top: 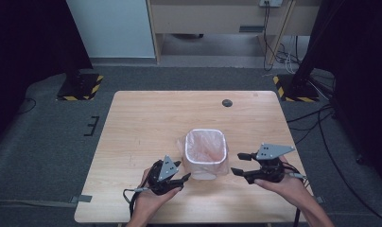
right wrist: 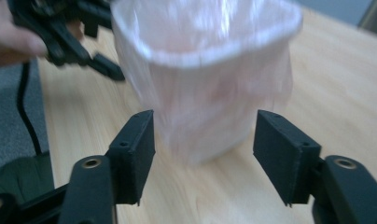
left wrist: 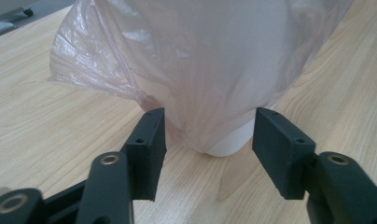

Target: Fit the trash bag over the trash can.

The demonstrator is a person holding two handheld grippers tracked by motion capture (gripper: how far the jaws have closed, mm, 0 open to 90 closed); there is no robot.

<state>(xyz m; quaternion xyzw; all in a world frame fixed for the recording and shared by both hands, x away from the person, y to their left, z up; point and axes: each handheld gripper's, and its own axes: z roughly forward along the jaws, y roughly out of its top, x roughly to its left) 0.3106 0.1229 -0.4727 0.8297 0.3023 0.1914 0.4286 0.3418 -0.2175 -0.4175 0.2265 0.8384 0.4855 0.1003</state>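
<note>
Item one: small white plastic bin (top: 205,153) with rounded-square rim, lined with a thin translucent pinkish plastic bag (top: 188,147) whose edge folds over the rim and hangs down the outside. It stands upright on the pale wooden tabletop (top: 146,123), a little toward six o'clock from the table's middle.

Item two: my left gripper (top: 177,172), black, with a grey three-cornered plate on top. It sits at about eight o'clock from the bin, just beside its lower corner, jaws pointing toward two o'clock. The jaws stand apart. In the left gripper view (left wrist: 207,135) the bin's white base (left wrist: 228,142) and the drooping bag (left wrist: 177,60) lie straight ahead at twelve o'clock, near the tips, in line with the gap. I cannot tell whether the bag film brushes the left-hand jaw.

Item three: my right gripper (top: 240,163), black, also plated, held at about four o'clock from the bin, jaws aimed toward nine o'clock. These jaws are apart as well. In the right gripper view (right wrist: 205,135) the lined bin (right wrist: 205,84) stands at twelve o'clock just beyond the tips, blurred, nothing clamped; the left gripper (right wrist: 65,42) appears at ten o'clock, beside the bin.

Item four: small dark round grommet (top: 227,102) in the tabletop, at twelve o'clock, well apart from the bin.
</note>
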